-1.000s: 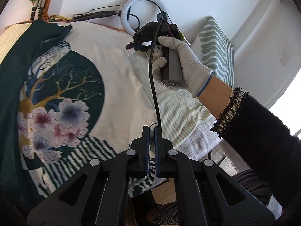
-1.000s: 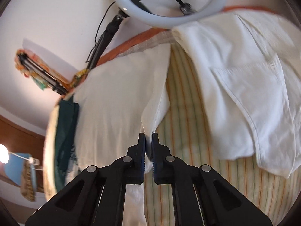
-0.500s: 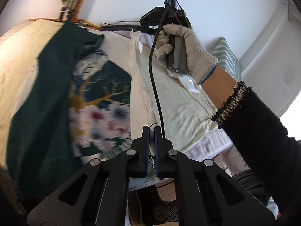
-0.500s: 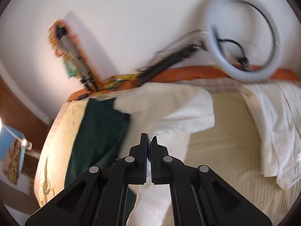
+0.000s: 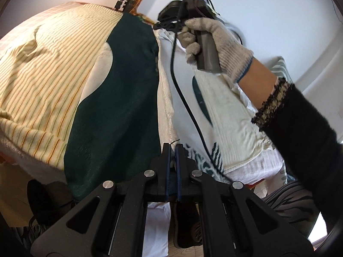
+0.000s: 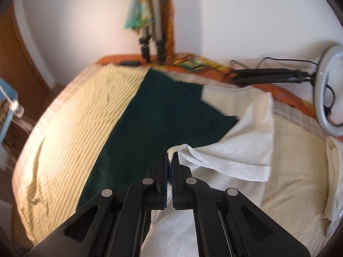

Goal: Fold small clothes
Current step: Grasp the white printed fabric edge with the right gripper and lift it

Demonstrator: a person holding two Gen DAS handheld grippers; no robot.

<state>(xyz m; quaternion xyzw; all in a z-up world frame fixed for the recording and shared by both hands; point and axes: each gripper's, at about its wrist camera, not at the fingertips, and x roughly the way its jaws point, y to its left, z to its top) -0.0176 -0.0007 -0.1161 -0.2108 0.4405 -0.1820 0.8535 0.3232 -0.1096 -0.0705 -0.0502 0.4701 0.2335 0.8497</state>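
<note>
A bed with a yellow striped sheet [image 6: 70, 132] fills the scene. At its far edge, folded tripod legs [image 6: 152, 40] lean against the white wall [image 6: 246, 17]. To the far right, a ring light [image 6: 328, 92] lies on its black stand [image 6: 268, 76]. A striped pillow [image 5: 283, 68] sits at right.

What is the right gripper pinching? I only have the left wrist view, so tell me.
Observer: The right gripper is shut on a bunched edge of the white cloth.
Operator: Tell me where that cloth goes.
Observer: Its flap spreads to the right of the jaws and overlaps the edge of the dark green fabric.
Operator: Report what stands past it.
Observer: A ring light on a black arm sits at the bed's far edge, to the right of the cloth.
</note>
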